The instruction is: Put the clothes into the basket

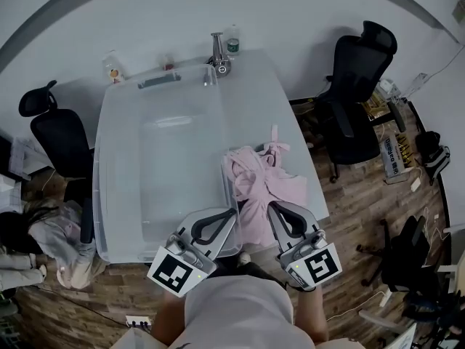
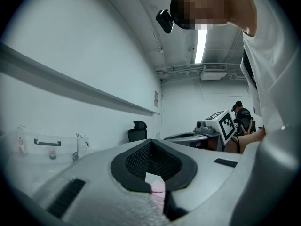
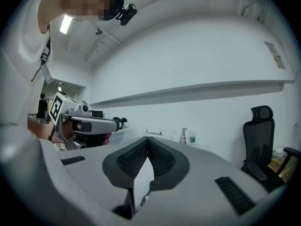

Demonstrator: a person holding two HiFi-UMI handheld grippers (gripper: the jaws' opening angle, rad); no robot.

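A pink garment (image 1: 261,184) lies bunched on the pale table, just right of the big clear plastic basket (image 1: 120,129), and its left edge touches the basket's right rim. My left gripper (image 1: 232,214) is at the garment's near left edge and is shut on it. In the left gripper view a strip of pink cloth (image 2: 158,188) shows between the closed jaws of the left gripper (image 2: 151,144). My right gripper (image 1: 271,209) is shut on the near right edge. Pale cloth (image 3: 143,180) sits pinched in the jaws of the right gripper (image 3: 148,142). Both grippers point about level.
A black office chair (image 1: 62,140) stands left of the table and another (image 1: 356,86) to the right. A metal pump bottle (image 1: 218,55) and a water bottle (image 1: 232,46) stand at the table's far edge. A person (image 1: 33,235) sits low at the left.
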